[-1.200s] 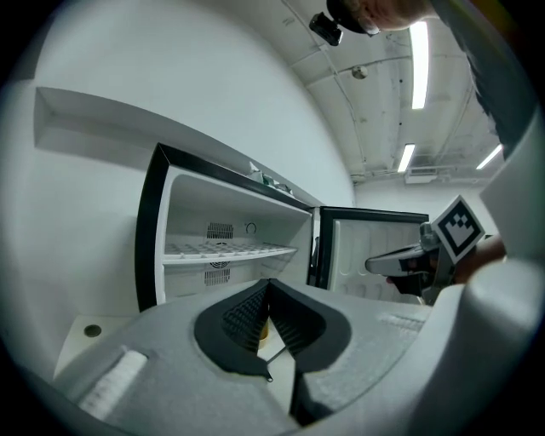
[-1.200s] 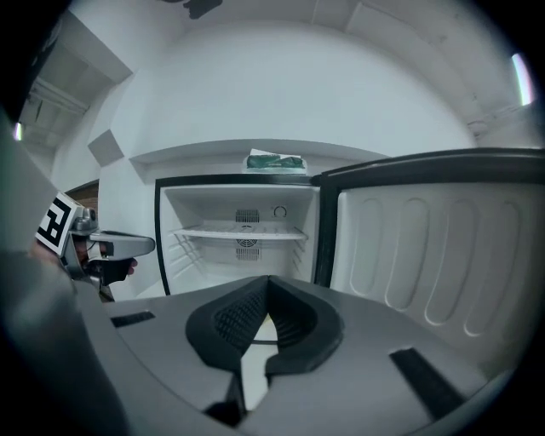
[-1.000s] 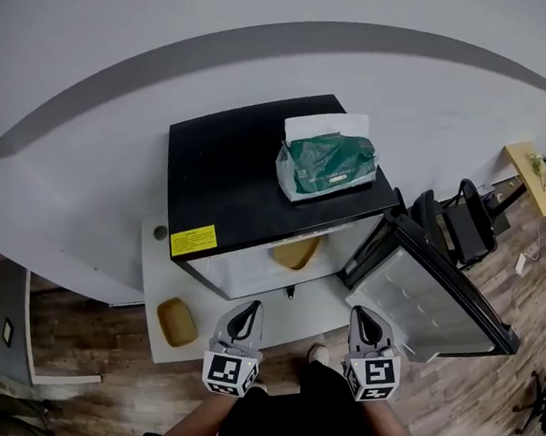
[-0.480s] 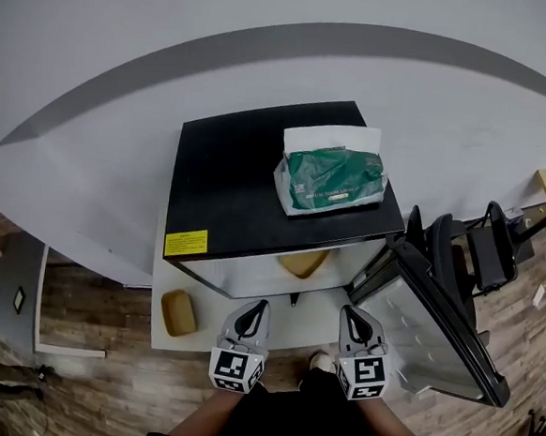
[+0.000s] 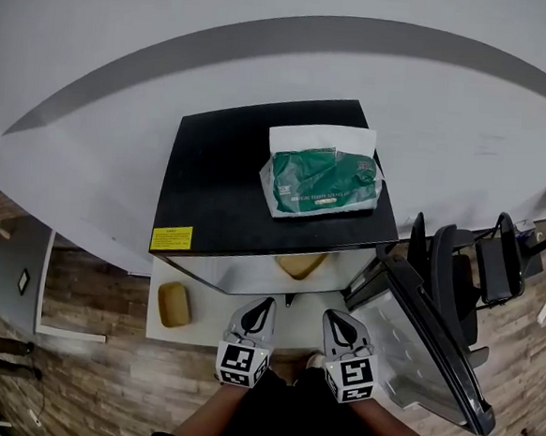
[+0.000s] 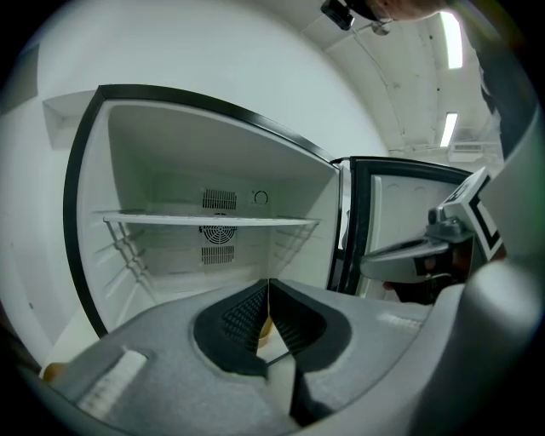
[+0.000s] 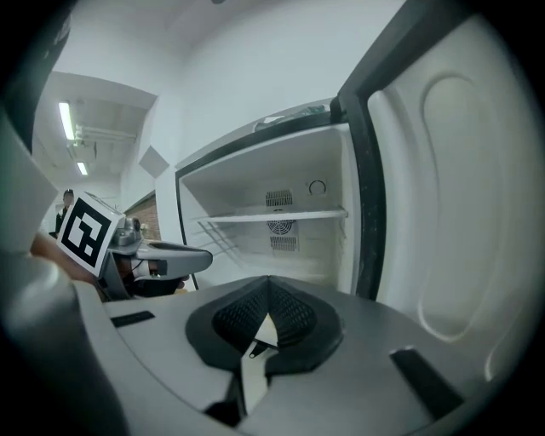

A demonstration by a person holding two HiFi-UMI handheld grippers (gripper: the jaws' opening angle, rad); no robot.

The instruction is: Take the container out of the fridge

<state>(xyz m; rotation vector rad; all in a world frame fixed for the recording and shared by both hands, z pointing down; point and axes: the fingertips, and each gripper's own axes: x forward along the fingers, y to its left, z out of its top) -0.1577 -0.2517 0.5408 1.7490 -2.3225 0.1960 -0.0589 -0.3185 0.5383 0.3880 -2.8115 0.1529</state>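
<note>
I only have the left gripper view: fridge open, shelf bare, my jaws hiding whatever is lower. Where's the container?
Observer: The head view shows a tan container inside the fridge, near its front opening.
Operator: Is the other gripper free to help?
Observer: The right gripper has its jaws together with nothing between them.
Operator: Anything on top of the fridge?
Observer: A green packet lies there, towards the door side.

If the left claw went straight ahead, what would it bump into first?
Probably the shallow tan container on the floor of the open black fridge; the shut left claw points right at it. Depth is hard to judge.
</note>
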